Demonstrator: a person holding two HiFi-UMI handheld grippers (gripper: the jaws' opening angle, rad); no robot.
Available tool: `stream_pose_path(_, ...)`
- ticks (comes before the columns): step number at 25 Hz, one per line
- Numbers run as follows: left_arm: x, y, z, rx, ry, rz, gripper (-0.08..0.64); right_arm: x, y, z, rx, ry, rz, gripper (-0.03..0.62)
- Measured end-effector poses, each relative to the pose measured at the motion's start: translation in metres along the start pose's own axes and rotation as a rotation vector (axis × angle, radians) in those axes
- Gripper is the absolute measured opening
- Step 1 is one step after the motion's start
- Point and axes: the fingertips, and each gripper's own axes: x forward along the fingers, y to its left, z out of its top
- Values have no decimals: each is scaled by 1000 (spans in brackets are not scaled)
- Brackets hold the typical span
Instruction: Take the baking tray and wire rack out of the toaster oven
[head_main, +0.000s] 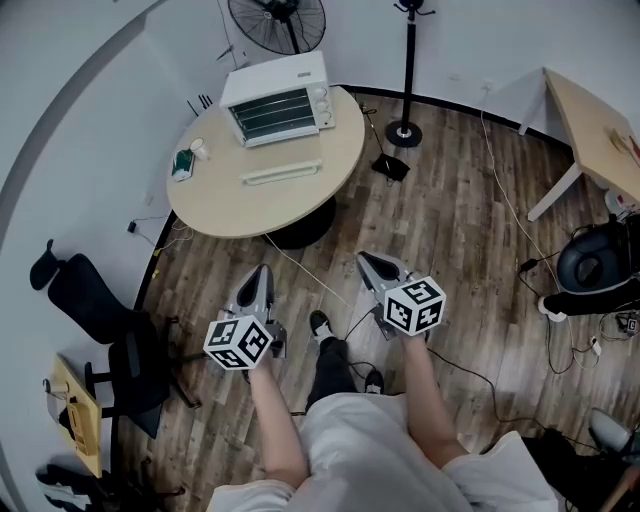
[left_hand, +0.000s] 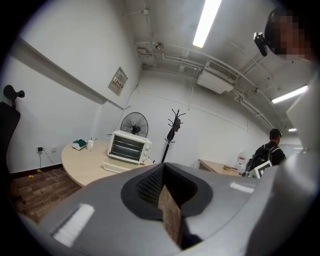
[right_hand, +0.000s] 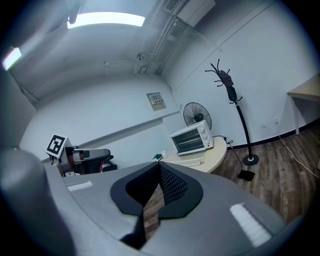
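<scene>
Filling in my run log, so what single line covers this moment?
stage: before reach | left gripper: shut, empty | right gripper: shut, empty | toaster oven: door closed, on round table, not reached

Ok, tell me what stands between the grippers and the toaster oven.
Only floor, crossed by a thin cable, up to the table. On the table, a long white item lies just in front of the toaster oven door.

Your room is lit evenly by long white ceiling strip lights (left_hand: 206, 22), which glare in both gripper views; the right one looks bluer. Every picture bows hard toward dark rounded edges. Your grey left claw (left_hand: 163, 167) and grey right claw (right_hand: 159, 167) blur near the lens. The round beige table (head_main: 300, 200) casts a soft shadow.
</scene>
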Motion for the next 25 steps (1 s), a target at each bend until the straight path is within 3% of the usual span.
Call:
stream_pose_path(10,97,74,13,-8,66,-41,57,101,-59,15,48,32,-88,0)
stream_pose_path(18,176,142,72,-44,62,-87,57,220,-50,54,51,38,-62,0)
stream_pose_path(25,217,171,67,-80,102,-142,57,273,-65,61,71,52,-102,0)
